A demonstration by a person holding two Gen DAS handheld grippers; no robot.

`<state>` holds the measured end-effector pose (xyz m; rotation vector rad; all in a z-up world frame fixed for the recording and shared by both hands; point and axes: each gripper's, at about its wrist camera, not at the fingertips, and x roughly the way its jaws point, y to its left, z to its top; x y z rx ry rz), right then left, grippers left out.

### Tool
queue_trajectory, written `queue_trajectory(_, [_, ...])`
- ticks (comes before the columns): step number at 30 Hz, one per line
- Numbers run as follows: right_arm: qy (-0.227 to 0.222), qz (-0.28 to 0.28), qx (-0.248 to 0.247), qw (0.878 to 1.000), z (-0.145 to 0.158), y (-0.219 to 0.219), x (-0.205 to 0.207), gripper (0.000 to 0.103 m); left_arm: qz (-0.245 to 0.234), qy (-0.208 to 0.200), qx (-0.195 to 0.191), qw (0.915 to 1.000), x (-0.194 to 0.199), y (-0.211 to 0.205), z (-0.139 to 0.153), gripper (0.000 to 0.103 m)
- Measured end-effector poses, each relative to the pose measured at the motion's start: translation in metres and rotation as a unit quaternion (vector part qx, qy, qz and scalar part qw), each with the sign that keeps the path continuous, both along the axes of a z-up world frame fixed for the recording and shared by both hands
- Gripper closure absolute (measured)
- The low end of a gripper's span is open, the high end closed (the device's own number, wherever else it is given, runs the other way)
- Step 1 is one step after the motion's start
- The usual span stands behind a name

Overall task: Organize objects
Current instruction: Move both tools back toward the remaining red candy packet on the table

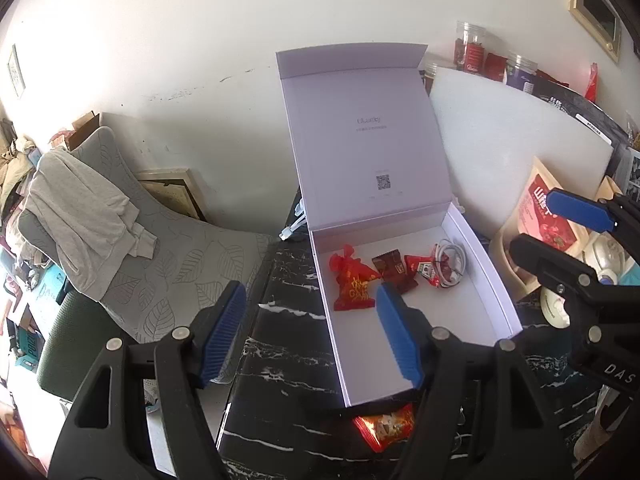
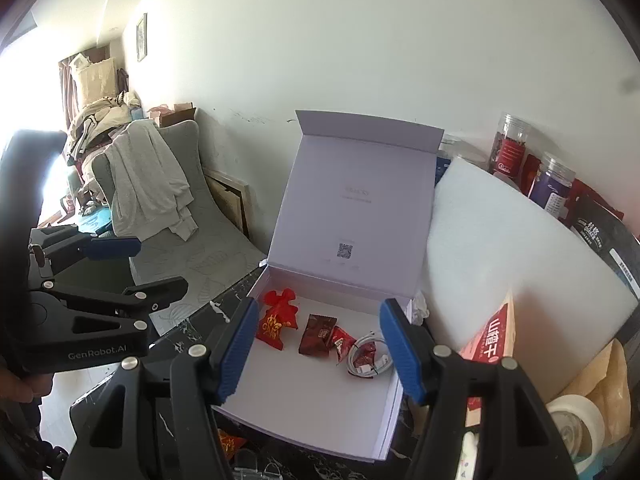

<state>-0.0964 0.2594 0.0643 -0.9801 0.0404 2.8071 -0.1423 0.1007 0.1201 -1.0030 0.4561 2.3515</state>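
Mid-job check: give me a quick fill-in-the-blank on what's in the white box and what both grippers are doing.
1. The lid of the white box stands ____.
2. The coiled white cable lies ____ the box.
3. The left gripper and the right gripper both hold ____.
4. The red drawstring pouch lies beside a ____ packet.

Missing words: open; inside; nothing; brown

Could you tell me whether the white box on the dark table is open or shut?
Open: the white box has its lid standing upright behind, with the red pouch visible inside.
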Motion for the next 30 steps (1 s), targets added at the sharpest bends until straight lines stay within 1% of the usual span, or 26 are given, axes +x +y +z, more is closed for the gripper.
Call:
queue_trajectory(7, [0.007, 0.002, 0.004, 1.0, 0.008, -0.013, 0.027, 0.04, 0.0, 0.008, 0.006, 0.9999, 0.025, -0.014, 0.01, 0.033])
queue_trajectory(14, [0.008, 0.003, 0.008, 1.0, 0.006, -0.027, 0.053, 0.04, -0.008, 0.016, 0.01, 0.9998, 0.051, -0.025, 0.012, 0.031])
queue_trajectory(18, [0.005, 0.003, 0.008, 1.0, 0.002, -0.034, 0.066, 0.04, -0.018, 0.019, 0.0, 0.9997, 0.066, -0.028, 0.006, 0.031])
queue_trajectory(24, [-0.004, 0.005, 0.003, 1.0, -0.013, -0.041, 0.084, 0.04, -0.021, 0.012, -0.008, 0.9997, 0.083, -0.034, -0.009, 0.031])
queue_trajectory(30, [-0.016, 0.005, -0.003, 1.0, -0.028, -0.047, 0.1, 0.04, -0.022, 0.0, -0.007, 0.9997, 0.096, -0.04, -0.023, 0.031])
